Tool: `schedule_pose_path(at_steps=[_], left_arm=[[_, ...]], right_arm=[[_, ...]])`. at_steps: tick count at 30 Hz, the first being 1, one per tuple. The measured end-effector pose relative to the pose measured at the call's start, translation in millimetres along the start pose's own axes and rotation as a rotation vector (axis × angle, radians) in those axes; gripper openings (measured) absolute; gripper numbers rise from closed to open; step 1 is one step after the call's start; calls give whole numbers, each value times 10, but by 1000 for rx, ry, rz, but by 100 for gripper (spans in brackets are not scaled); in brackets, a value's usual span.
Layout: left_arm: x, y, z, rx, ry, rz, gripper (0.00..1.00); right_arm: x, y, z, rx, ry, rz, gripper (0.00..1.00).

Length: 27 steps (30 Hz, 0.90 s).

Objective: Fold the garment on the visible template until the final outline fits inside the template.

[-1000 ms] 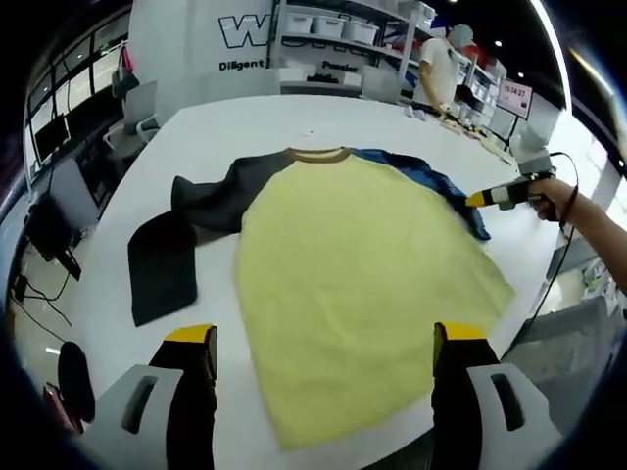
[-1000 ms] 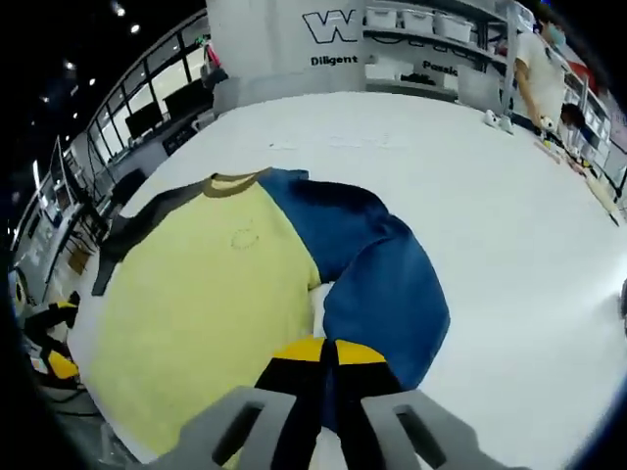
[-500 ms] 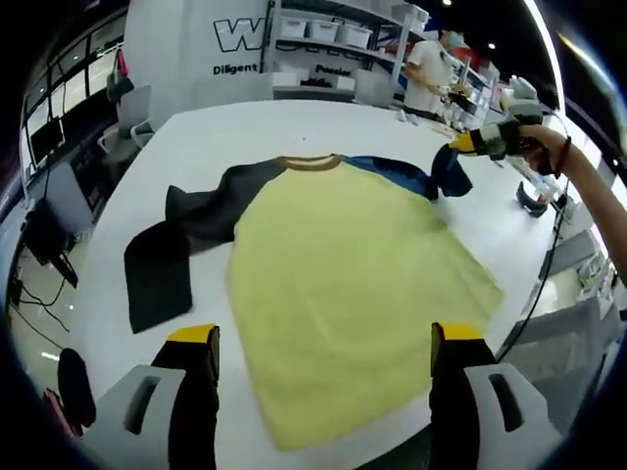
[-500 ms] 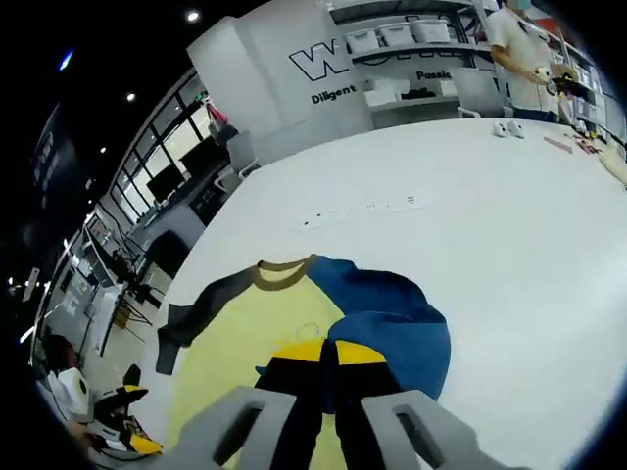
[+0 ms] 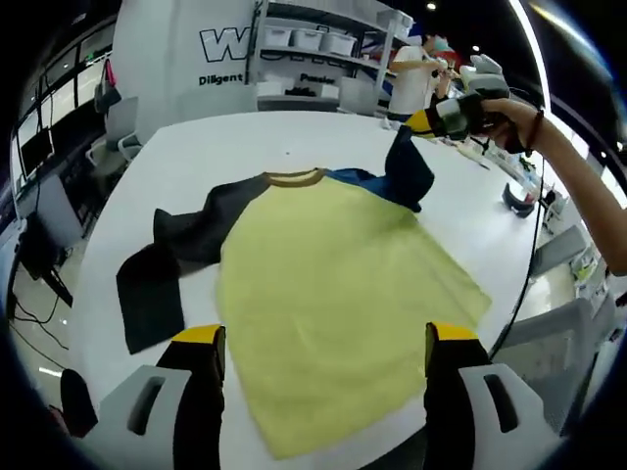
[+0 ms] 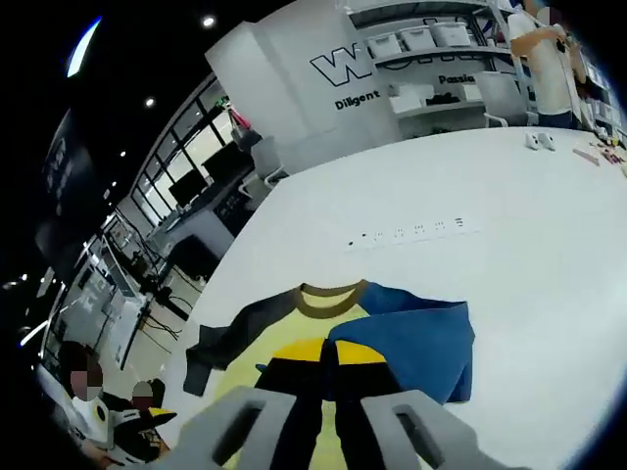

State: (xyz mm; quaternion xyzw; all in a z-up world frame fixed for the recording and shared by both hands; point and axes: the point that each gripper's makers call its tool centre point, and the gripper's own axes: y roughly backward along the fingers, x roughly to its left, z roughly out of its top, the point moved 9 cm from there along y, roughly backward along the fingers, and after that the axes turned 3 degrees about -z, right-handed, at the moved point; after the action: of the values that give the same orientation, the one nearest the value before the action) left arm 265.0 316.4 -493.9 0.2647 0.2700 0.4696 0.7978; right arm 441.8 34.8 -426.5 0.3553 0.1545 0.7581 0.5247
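Lettering on the back wall (image 5: 230, 44) cut short by shelving, shirt's near hem (image 5: 323, 431) running off the surface (image 5: 196, 157) edge between the left tool (image 5: 323, 362) jaws, blue sleeve (image 6: 411, 343) end hidden inside the right tool (image 6: 328, 367), template not discernible.

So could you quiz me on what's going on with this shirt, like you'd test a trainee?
1. True or false: the right gripper is shut on the blue sleeve.
2. Which sleeve lies flat on the table: A) blue, B) dark grey, C) both?
3. Fill in: the left gripper's jaws stand ____ above the shirt's yellow body.

Key: 1 true; 2 B, the dark grey sleeve; 3 open.
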Motion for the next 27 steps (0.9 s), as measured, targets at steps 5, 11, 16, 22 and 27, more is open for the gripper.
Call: schedule_pose_path(at_steps=[5,11,16,22,27], left_arm=[[26,30,-7,3,-2,1,85],[71,56,-5,9,1,7,85],[83,63,-16,17,3,6,85],[78,95,28,-17,53,-23,88],[119,115,58,-22,12,-1,88]], right_arm=[[163,-166,4,35,31,15,0],[342,-356,-44,71,64,32,0],[487,-503,-69,94,63,51,0],[700,-707,-143,139,63,84,0],[842,-888,-252,179,117,65,0]])
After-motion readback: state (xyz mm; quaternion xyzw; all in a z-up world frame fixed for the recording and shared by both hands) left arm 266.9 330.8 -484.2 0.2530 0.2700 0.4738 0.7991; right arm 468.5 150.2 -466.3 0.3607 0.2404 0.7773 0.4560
